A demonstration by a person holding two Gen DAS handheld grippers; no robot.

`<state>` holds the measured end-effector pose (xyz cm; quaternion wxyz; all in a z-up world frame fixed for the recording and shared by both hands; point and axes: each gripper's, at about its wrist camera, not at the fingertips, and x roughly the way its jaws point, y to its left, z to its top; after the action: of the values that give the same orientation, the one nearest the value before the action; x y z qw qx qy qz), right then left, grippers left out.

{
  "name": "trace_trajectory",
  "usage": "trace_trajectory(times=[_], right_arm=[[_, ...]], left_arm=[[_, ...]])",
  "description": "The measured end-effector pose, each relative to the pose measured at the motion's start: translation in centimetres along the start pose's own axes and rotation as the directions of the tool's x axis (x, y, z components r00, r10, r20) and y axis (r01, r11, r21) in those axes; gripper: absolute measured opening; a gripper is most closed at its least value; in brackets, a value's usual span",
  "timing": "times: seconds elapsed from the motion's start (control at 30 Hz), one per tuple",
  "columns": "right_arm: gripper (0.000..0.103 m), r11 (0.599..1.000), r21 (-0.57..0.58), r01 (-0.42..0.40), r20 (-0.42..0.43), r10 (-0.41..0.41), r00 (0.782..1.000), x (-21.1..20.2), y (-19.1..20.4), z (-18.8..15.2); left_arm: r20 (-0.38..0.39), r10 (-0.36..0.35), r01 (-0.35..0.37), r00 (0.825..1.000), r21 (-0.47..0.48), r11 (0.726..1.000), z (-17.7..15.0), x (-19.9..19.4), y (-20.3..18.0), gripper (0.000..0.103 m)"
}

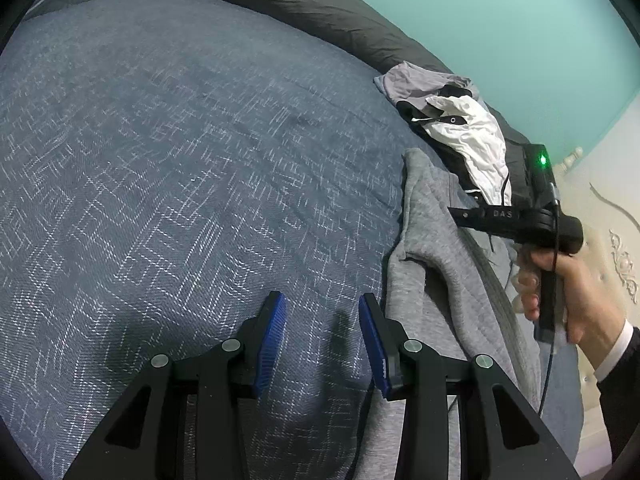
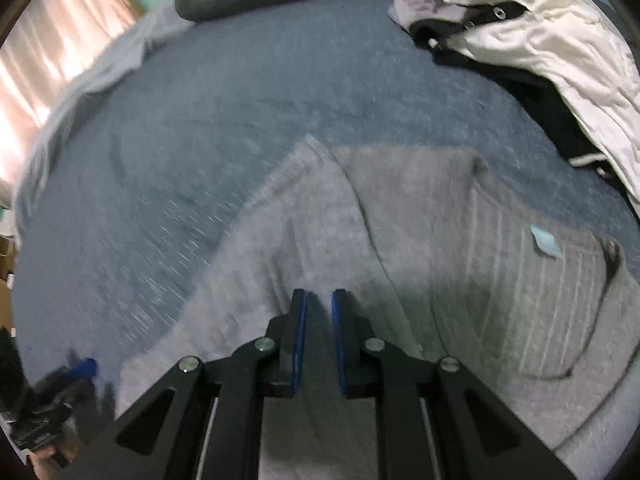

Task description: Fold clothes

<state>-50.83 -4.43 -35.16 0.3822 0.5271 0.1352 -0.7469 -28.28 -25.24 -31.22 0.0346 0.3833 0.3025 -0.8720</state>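
Jaws on the left gripper (image 1: pixel 322 336) stand wide apart with nothing between the blue ribbed pads (image 1: pixel 272 340) — they hang over the blue-grey woven bedspread (image 1: pixel 180 160), just left of the edge of the light grey fleece sweatshirt (image 1: pixel 432 280). On the right gripper (image 2: pixel 319 336) the jaws are only narrowly parted, a slim gap showing between the pads; they hover low over the grey fabric, and no cloth can be seen pinched between them.

From the right wrist camera the sweatshirt (image 2: pixel 320 220) lies spread on the bedspread (image 2: pixel 200 120), one flap folded over diagonally towards the left, with a ribbed grey panel to the right bearing a small pale blue label (image 2: pixel 545 242) and a dark stud near the neckline. The picture is blurred on the left side.

In the left wrist view the right gripper's black body (image 1: pixel 520 216) shows side-on with a green light lit on top, gripped by the person's right hand (image 1: pixel 568 292) in a dark sleeve with a white cuff; it sits above the sweatshirt's right side, near the bed's edge.

Beyond the sweatshirt, towards the head of the bed, lies a crumpled heap of clothes: a white-and-black jacket with snap buttons (image 1: pixel 468 136) and a pale lilac-grey garment (image 1: pixel 416 84) beneath its far end. A long dark grey pillow (image 1: pixel 304 4) runs along the turquoise wall (image 1: pixel 500 20), and a pinkish curtain (image 2: pixel 52 52) hangs at the far left in the right wrist view.
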Motion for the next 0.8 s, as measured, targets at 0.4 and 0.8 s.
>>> trace_trajectory(times=[0.4, 0.8], right_arm=[[0.012, 0.994, 0.035, -0.105, 0.023, 0.104, 0.994, -3.3, 2.2, -5.3], [0.012, 0.988, 0.108, -0.113, 0.090, 0.103, 0.991, -5.4, 1.4, -9.1]], left_arm=[[0.003, -0.016, 0.016, 1.000, 0.033, 0.999, 0.0, -0.1, -1.3, 0.042], [-0.019, -0.020, 0.022, 1.000, 0.134, 0.991, 1.1, 1.7, -3.2, 0.043]])
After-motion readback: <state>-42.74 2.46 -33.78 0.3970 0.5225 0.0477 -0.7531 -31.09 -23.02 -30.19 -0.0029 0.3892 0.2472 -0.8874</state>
